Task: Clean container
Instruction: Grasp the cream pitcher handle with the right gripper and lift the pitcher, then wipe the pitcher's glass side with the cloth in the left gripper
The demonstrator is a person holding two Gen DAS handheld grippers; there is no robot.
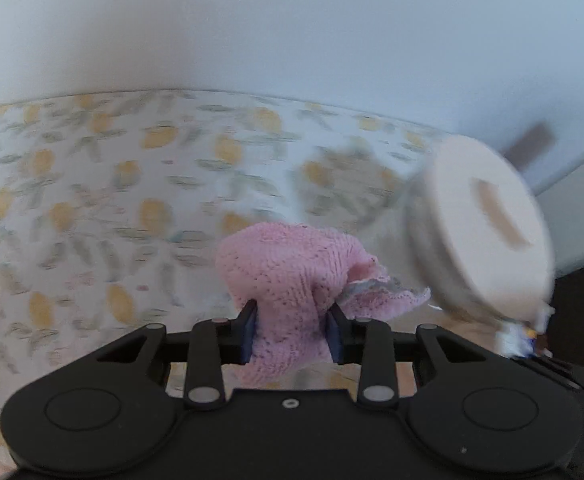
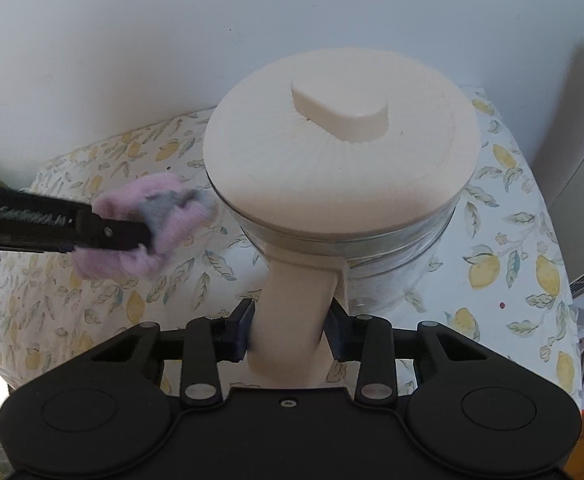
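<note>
Cream-lidded clear container (image 2: 392,256), tilted

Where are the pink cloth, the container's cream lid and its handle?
pink cloth (image 1: 284,264): left wrist view, bunched top.
cream lid (image 2: 332,160): right wrist view, flat top.
handle (image 2: 292,312): right wrist view, middle of the shaft.

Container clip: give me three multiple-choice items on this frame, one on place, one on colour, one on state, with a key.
1. Where is the cloth relative to the container in the right wrist view?
A. To its left
B. On its lid
C. Inside it

2. What colour is the cloth?
A. Green
B. Pink
C. Black

3. What does the right gripper hold?
A. Nothing
B. The cloth
C. The container's handle

Key: 1 A, the cloth sits left of the lid; 2 B, pink terry; 3 C, fingers clamp the cream handle.
</note>
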